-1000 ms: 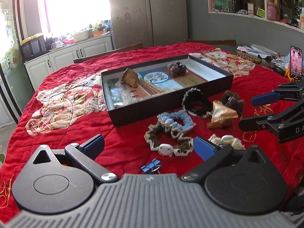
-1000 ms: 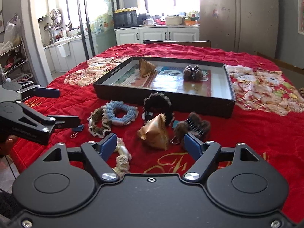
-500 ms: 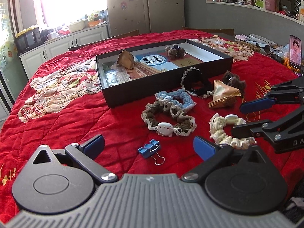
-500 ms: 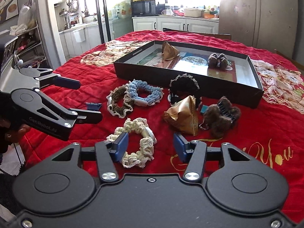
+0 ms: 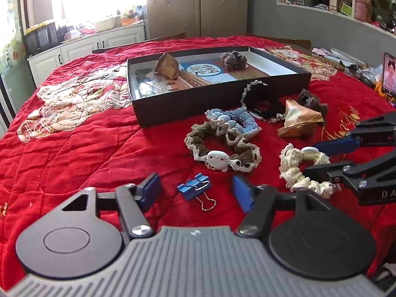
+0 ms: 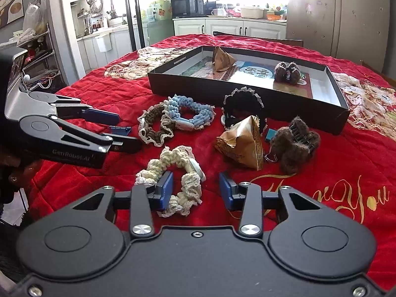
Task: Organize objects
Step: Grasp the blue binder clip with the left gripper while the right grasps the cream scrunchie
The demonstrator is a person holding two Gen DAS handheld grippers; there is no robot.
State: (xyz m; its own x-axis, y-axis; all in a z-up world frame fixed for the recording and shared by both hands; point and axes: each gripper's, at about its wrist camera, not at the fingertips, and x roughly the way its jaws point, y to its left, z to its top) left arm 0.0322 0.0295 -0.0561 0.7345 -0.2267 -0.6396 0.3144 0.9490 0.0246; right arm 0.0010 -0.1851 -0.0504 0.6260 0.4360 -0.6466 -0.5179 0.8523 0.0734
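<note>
The left gripper (image 5: 195, 193) hung low over the red quilted cloth (image 5: 81, 153), its jaws closing with the small blue metal binder clip (image 5: 194, 189) between the blue pads, which were not yet touching it. A second earlier those jaws stood fully apart and the clip lay nearer the camera's edge. To the right, the right gripper (image 6: 195, 191) had its jaws closing around one side of the cream crocheted scrunchie (image 6: 173, 180); its left pad (image 6: 164, 189) sat inside the ring. Earlier it was wider and farther back. The black shallow cardboard box (image 6: 247, 96) lay beyond.
</note>
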